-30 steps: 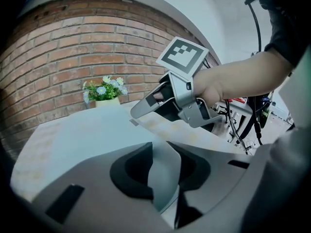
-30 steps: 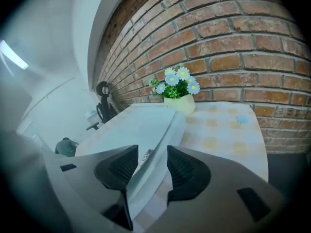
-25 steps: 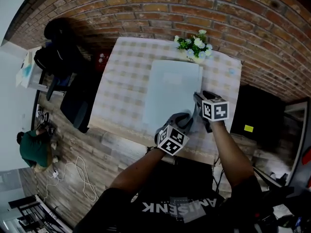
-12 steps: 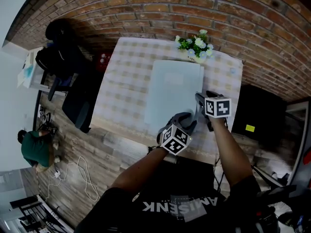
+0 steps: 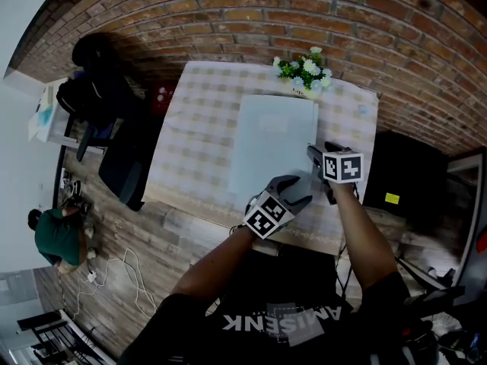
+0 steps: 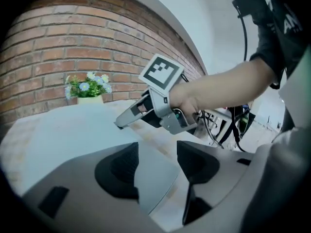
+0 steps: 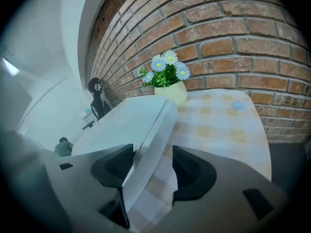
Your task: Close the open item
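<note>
Pale grey flat rectangular case [image 5: 274, 139] looks shut. Left gripper [image 6: 158, 154], right gripper [image 7: 153, 152]: fingers just opened wide astride its edge. Risk: snagging lid on withdrawal.

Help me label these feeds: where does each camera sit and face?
Head view: on the person's head, looking steeply down at table, box and flowers; left forearm and right forearm show.
Left gripper view: on the left hand-held gripper, facing the brick wall; just-opened jaws straddle the box corner; right forearm shows.
Right gripper view: on the right hand-held gripper, looking along the box's edge between its just-opened jaws.
All share box and flowers.
</note>
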